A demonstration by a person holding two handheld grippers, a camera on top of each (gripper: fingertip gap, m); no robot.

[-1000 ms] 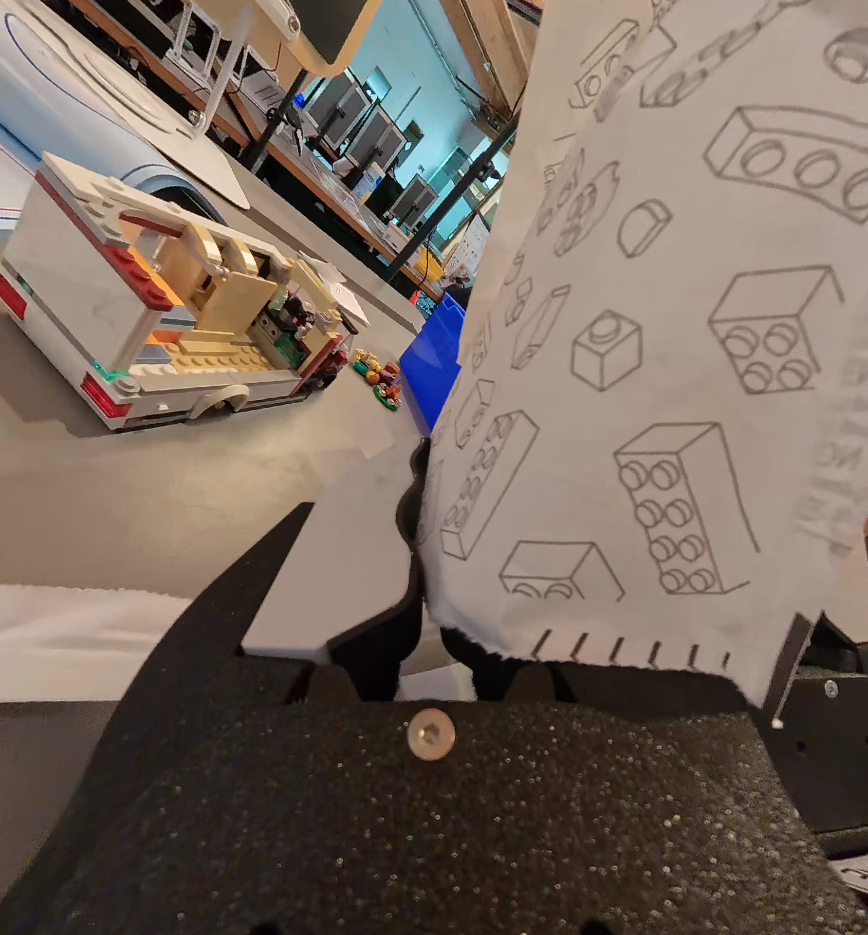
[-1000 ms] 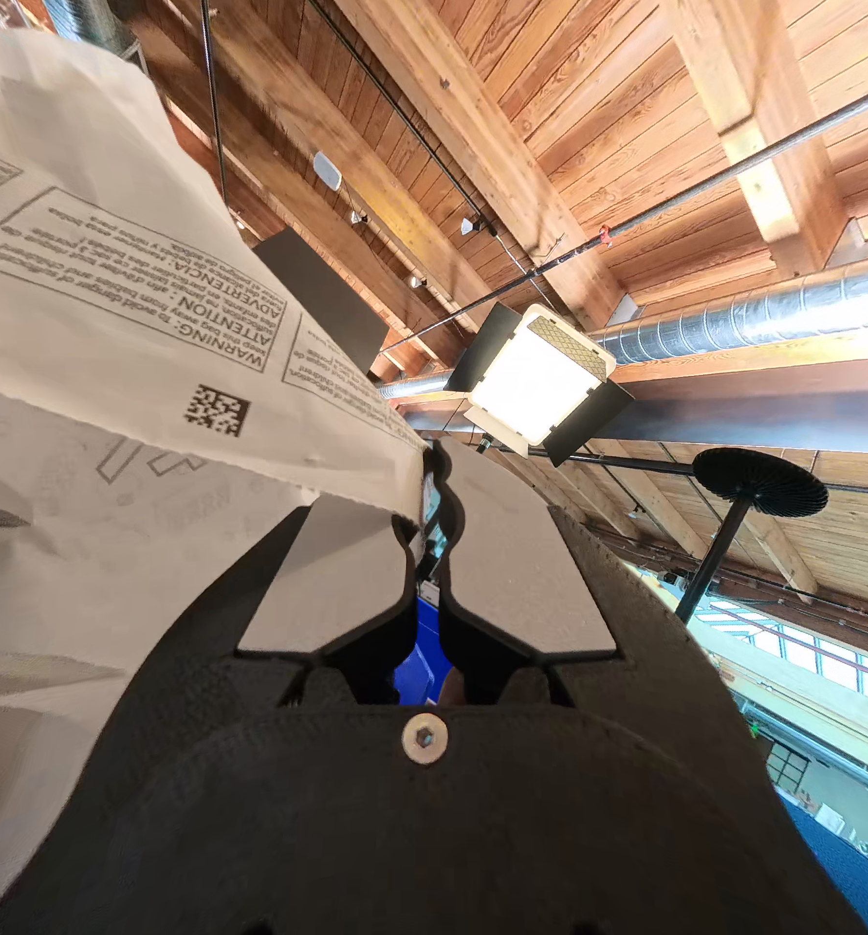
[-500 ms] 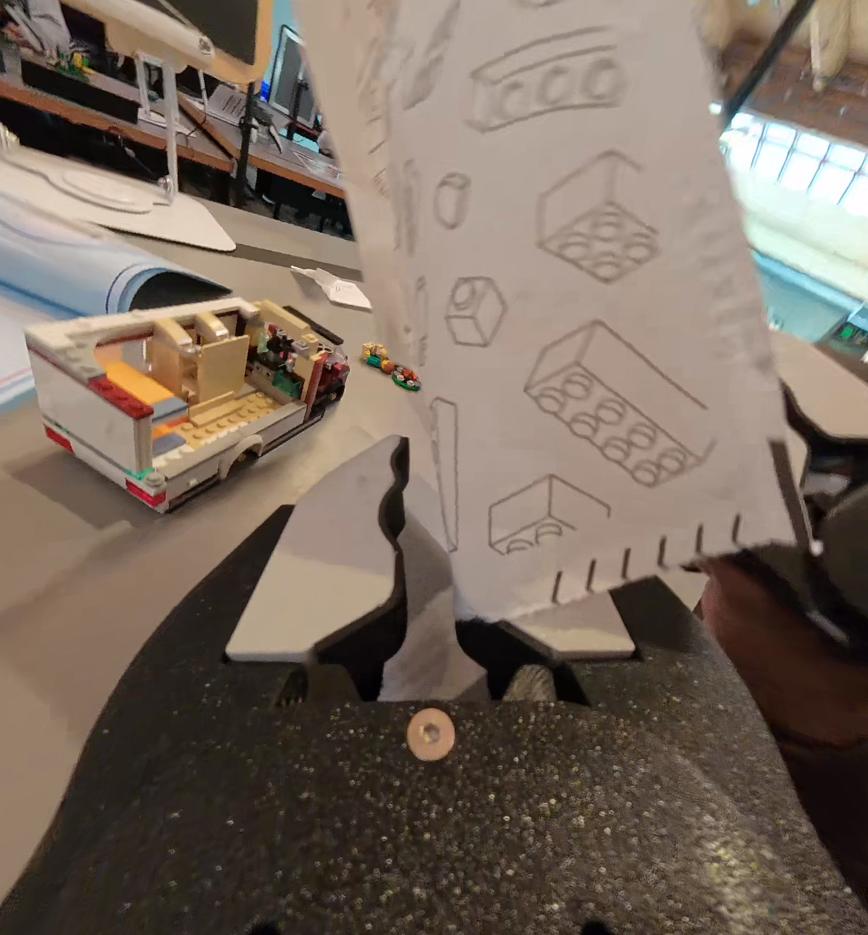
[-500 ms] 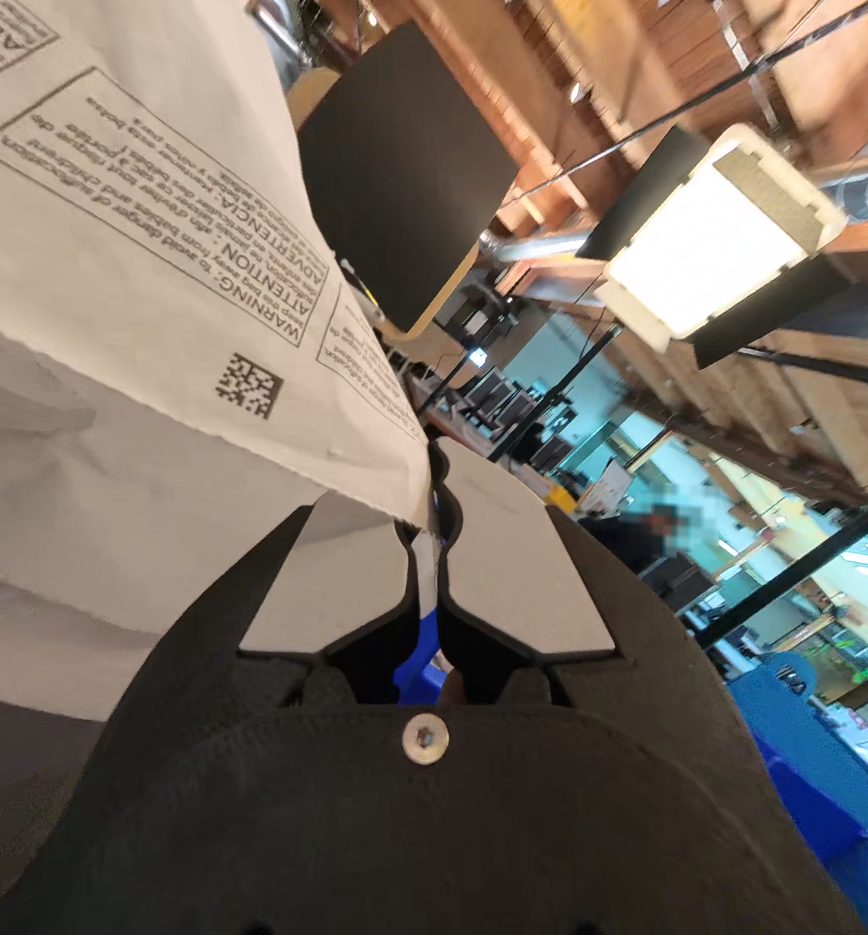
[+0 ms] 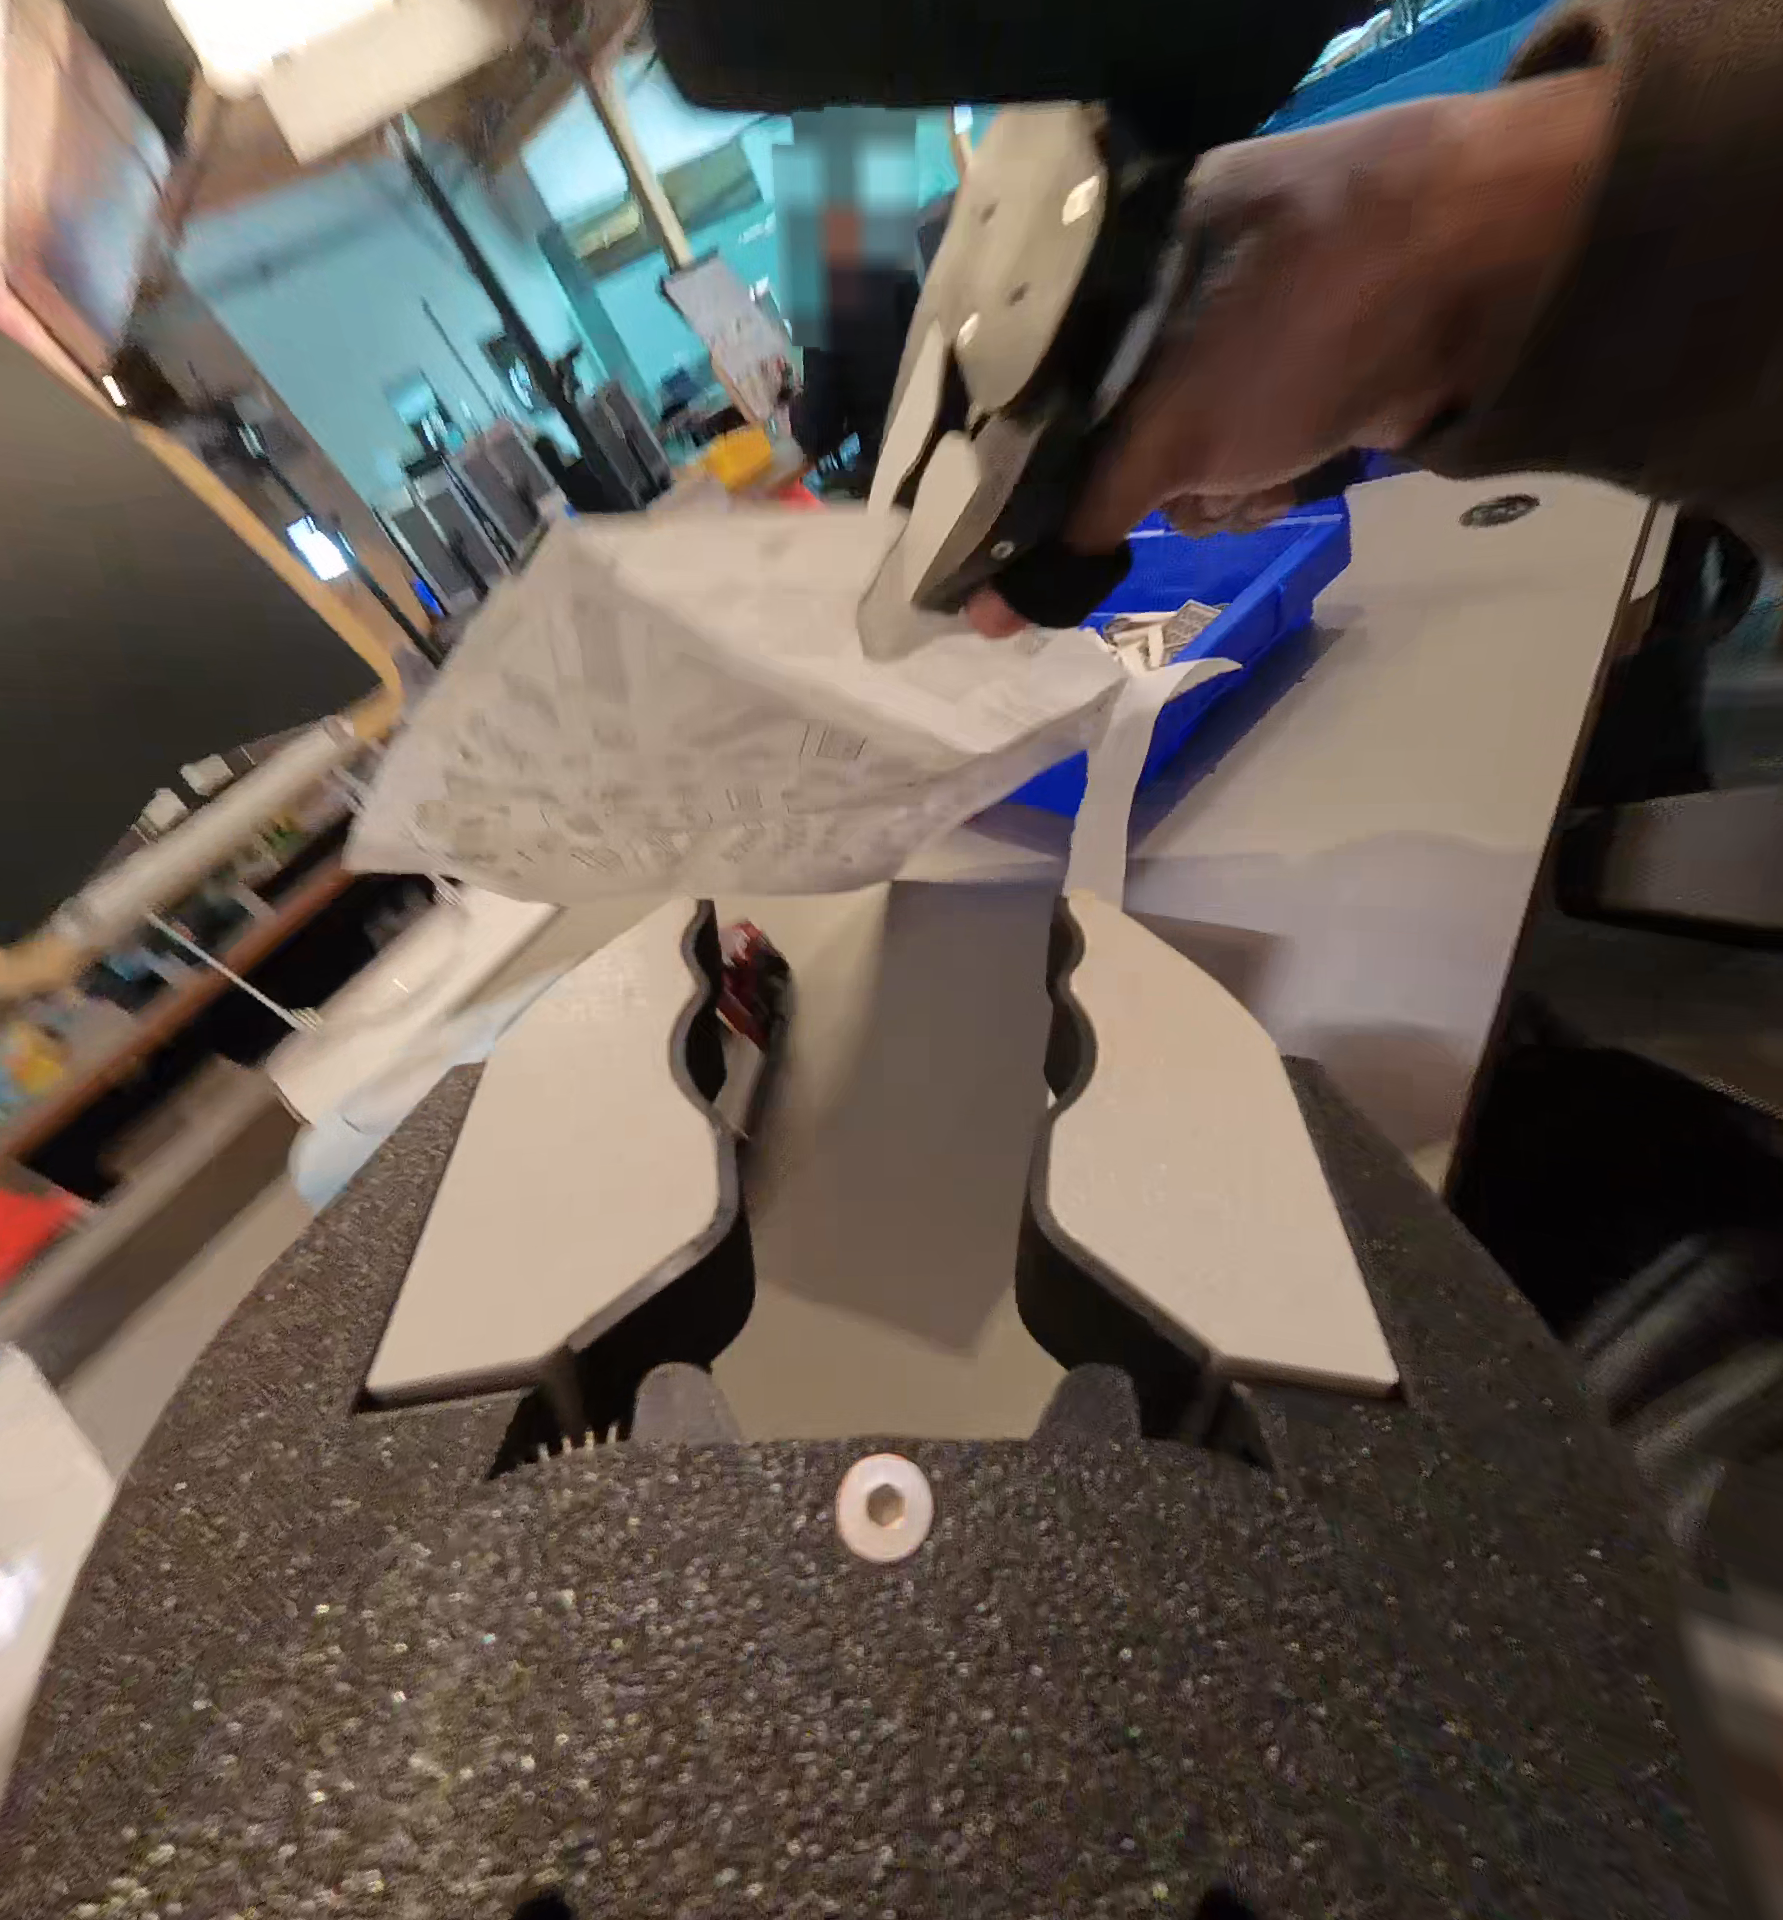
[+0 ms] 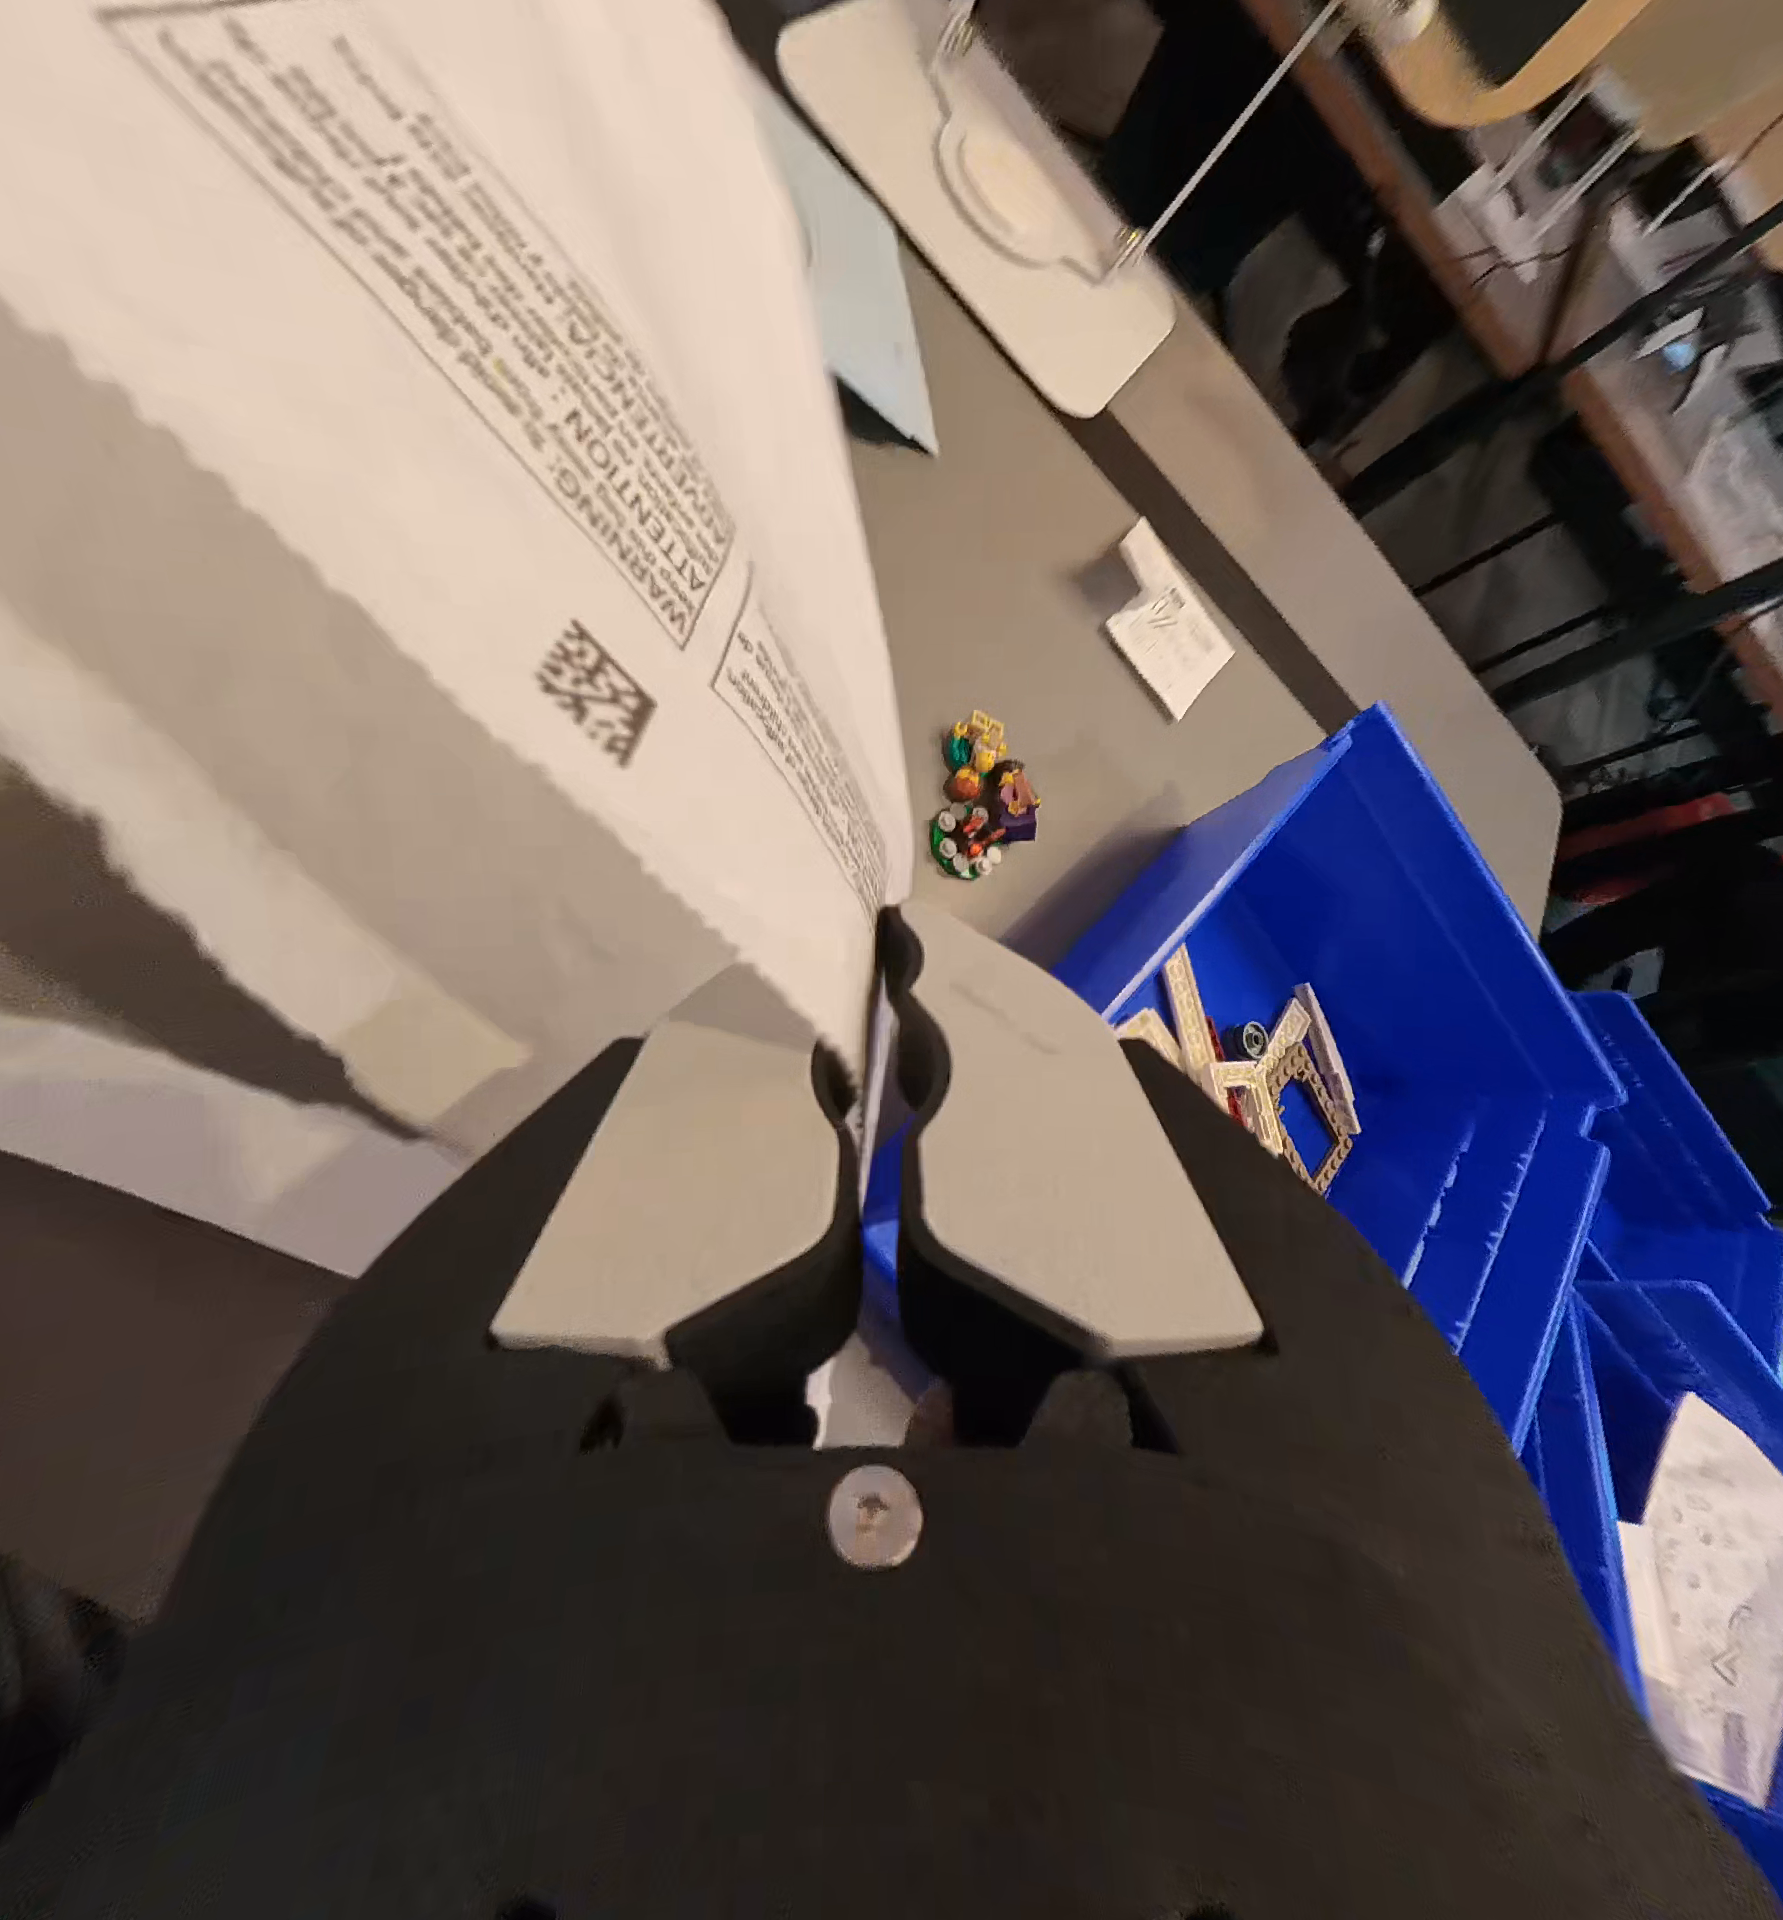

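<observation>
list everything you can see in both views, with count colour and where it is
white printed paper bag: one, white with black print, hanging from the right claw above the table
grey table: one, grey, under everything
blue plastic bins: at least two, blue, at the table's right end
loose tan and white building-brick pieces: several, in the nearer-to-table bin
small cluster of colourful toy brick figures: one cluster, yellow, green, purple, orange, on the table beside the bin
small white printed paper slip: one, on the table farther back
white paper in a bin: one, lower right
hand: one, gripping the right claw's handle
left claw: black with grey fingers, jaws apart, nothing between them
right claw: black with grey fingers, shut on the bag's edge
</observation>
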